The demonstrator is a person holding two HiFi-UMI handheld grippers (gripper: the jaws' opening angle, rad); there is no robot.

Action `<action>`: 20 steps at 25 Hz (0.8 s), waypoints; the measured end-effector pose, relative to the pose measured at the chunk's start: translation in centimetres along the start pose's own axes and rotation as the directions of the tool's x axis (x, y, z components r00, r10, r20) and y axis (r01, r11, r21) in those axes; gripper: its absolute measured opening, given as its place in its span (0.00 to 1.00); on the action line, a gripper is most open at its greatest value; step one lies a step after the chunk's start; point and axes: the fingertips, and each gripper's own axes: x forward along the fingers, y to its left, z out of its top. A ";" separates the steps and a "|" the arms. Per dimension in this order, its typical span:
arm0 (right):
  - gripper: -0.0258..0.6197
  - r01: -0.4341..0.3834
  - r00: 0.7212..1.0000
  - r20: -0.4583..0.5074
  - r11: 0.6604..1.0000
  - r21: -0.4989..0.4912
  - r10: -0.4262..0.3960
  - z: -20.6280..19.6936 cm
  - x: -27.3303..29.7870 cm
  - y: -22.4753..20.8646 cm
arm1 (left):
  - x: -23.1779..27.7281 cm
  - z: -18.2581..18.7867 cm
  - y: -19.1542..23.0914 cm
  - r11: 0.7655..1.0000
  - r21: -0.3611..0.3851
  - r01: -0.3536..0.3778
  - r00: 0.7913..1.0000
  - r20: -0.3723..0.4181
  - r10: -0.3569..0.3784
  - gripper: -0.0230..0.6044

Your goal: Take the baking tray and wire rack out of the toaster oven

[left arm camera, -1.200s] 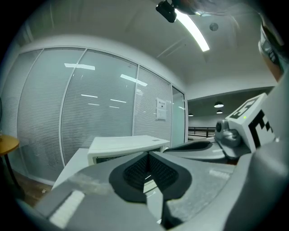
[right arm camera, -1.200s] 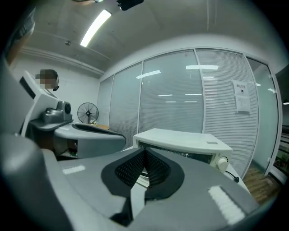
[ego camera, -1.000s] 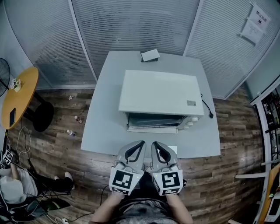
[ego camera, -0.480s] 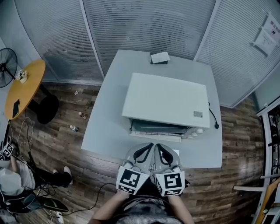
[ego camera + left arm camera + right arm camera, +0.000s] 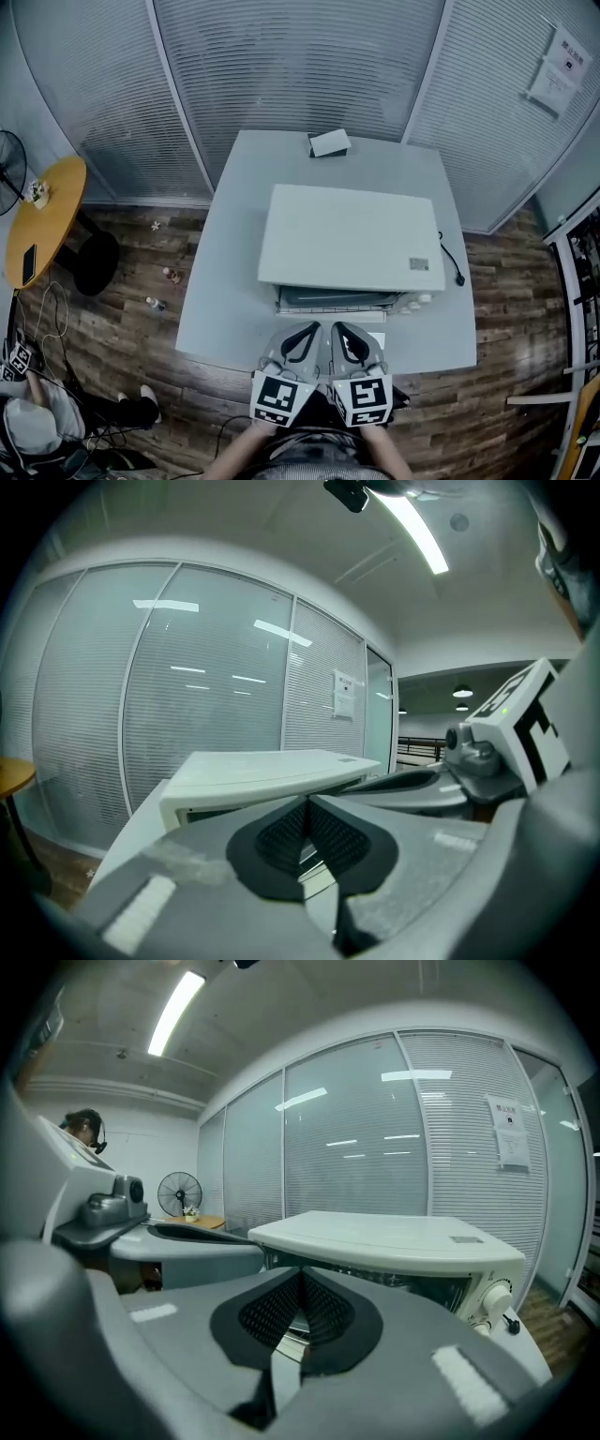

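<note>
Both claws closed in on the toaster oven, holding nothing.
The left claw [image 5: 302, 330] was pressed fully closed on nothing, as was the right claw [image 5: 341, 330] just beside it. Since a second earlier, both had eased a little lower over the desk [image 5: 225, 300] edge towards the toaster oven [image 5: 347, 234]. The baking tray and wire rack were presumably inside it, though neither could be made out, so the removal had not started.

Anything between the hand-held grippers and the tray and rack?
The white toaster oven has its glass door apparently closed, between its inside and the left hand-held gripper and right hand-held gripper; tray, rack unseen.
</note>
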 end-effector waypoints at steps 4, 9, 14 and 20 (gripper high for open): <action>0.04 0.022 1.000 -0.014 1.000 0.013 -0.022 -0.2 1.5 0.1 | 0.7 -0.2 1.5 0.999 -0.019 0.048 0.999 0.009 -0.048 0.04; 0.04 0.061 0.998 -0.032 0.998 0.011 -0.061 -1.1 3.2 0.6 | 1.8 -1.5 3.2 0.996 0.029 0.081 0.997 -0.007 -0.081 0.04; 0.04 0.103 0.993 -0.052 0.995 0.015 -0.102 -2.0 4.1 0.8 | 2.5 -2.5 3.8 0.992 0.041 0.119 0.993 -0.029 -0.118 0.04; 0.04 0.126 0.990 -0.073 0.990 0.060 -0.121 -3.4 4.5 -0.7 | 3.3 -3.5 3.5 0.989 0.036 0.140 0.989 -0.061 -0.138 0.04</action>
